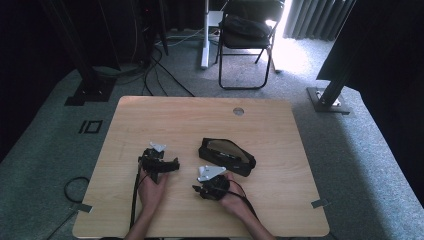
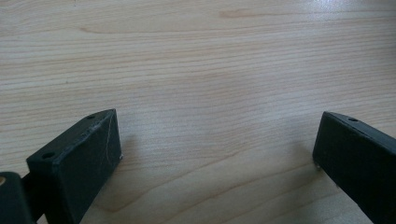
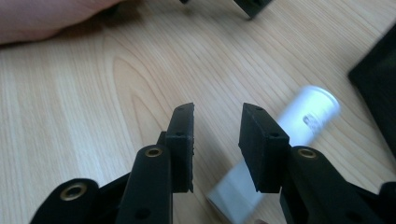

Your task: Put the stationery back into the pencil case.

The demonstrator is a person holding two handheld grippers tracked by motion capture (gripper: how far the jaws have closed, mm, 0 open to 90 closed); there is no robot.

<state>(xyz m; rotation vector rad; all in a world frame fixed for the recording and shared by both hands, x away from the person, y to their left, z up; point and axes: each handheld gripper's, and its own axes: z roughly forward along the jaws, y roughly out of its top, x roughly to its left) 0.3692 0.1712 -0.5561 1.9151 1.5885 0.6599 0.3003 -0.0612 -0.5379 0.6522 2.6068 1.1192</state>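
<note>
Forearms and hands are seen at the bottom edge of the high view, each carrying one tool over the wooden bench. The left hand-held gripper rests low on the bench surface, well apart from the black pouch, which lies open near the bench centre. The right hand-held gripper is held just in front of that pouch.

From the left gripper view, the left hand-held gripper is shown with its jaws set wide apart and tipped down at bare wood; nothing is contained between them.

From the right gripper view, the right hand-held gripper is shown with its jaws partly apart and nothing clamped. A white cylindrical tube, blurred, lies flat on the bench just beyond and to the right of the right jaw, not between the pads. A dark corner of the pouch is seen at the right edge, near the tube's far end.

The step in hand is judged to be the approach to the tube. For the next move, the right hand-held gripper must be shifted sideways until the tube is straddled, lowered, and then closed across the tube's width; a glancing contact could cause the tube to roll away.
</note>
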